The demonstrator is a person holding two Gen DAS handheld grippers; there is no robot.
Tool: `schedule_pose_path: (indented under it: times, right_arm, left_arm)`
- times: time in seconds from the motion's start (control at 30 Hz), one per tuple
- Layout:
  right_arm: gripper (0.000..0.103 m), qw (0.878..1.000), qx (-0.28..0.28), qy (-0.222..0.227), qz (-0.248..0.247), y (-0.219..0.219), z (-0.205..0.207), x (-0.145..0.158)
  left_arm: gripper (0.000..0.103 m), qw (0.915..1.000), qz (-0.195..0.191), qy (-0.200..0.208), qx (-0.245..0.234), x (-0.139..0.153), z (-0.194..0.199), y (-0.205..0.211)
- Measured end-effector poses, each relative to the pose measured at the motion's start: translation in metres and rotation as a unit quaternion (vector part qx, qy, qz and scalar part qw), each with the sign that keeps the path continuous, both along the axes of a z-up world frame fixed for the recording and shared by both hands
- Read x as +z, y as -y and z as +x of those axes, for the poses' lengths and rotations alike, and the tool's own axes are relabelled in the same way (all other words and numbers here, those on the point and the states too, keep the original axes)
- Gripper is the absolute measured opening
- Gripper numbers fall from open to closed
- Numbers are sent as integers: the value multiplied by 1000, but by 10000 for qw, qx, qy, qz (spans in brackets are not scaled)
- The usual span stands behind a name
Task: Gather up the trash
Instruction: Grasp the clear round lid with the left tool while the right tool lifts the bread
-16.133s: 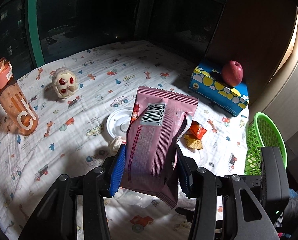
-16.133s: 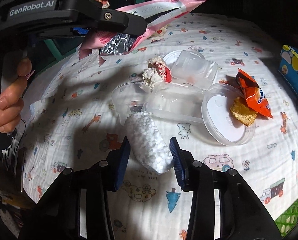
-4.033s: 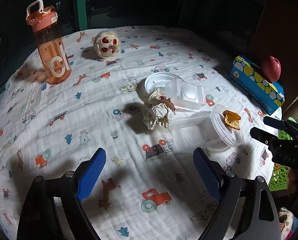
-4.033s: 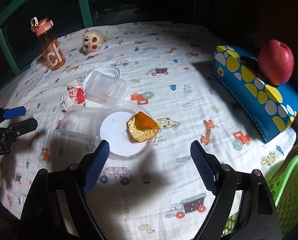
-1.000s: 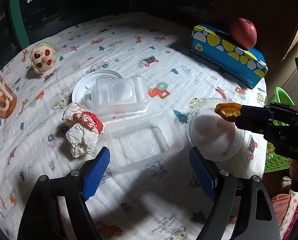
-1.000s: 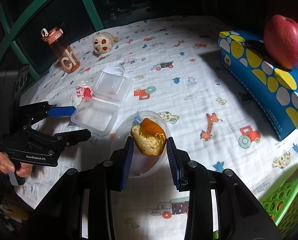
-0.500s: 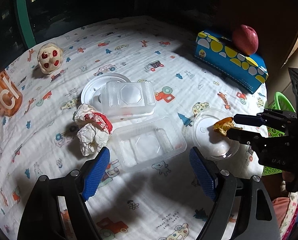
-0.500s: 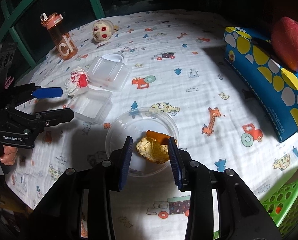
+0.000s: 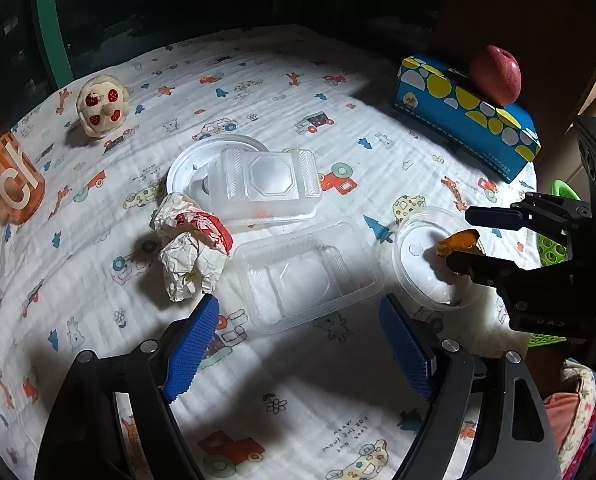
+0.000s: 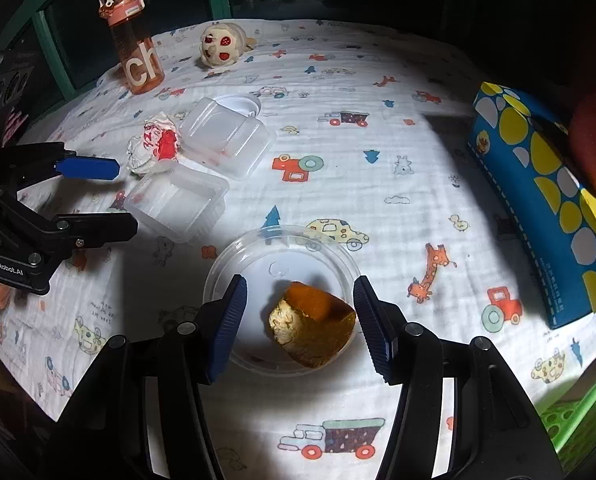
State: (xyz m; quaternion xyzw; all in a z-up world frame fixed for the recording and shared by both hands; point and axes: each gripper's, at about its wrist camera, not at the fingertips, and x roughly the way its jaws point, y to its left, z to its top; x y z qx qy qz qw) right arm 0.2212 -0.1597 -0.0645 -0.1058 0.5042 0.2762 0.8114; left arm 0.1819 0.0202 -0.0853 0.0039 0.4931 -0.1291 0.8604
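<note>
An orange peel piece [image 10: 311, 330] lies in a round clear lid [image 10: 258, 252] on the printed cloth. My right gripper [image 10: 298, 292] straddles the peel. Its jaws are opening, and neither pad touches the peel. From the left wrist, that right gripper [image 9: 469, 240] and the peel [image 9: 457, 238] show at the right over the round lid [image 9: 421, 280]. My left gripper [image 9: 298, 308] hangs open and empty just short of a clear rectangular tray [image 9: 305, 276]. Beside the tray lie a crumpled paper wrapper [image 9: 190, 248] and an upturned clear container [image 9: 266, 184].
An orange bottle [image 10: 136, 48] and a small plush toy [image 10: 222, 46] stand at the far side. A blue tissue box [image 10: 537, 184] carrying a red apple [image 9: 495, 74] sits to the right. A green basket [image 10: 577, 420] stands off the near right edge.
My right gripper came down with the peel, set it in the round clear lid and spread its jaws off it. The left gripper has stayed where it was, open.
</note>
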Motion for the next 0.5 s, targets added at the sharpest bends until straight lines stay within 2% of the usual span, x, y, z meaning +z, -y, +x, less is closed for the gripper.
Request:
schedule_pose_path:
  times: [0.3, 0.33, 0.5]
  right_arm:
    - [55, 9982, 407, -211, -383, -6, 4, -12]
    - [50, 9978, 443, -209, -436, -6, 4, -13]
    - [42, 9977, 484, -254, -395, -2, 3, -11]
  left_arm:
    - [79, 10000, -10, -21, -10, -1, 0, -1]
    - [79, 10000, -14, -22, -16, -1, -1, 0]
    - [79, 9999, -30, 22, -131, 3, -1, 7]
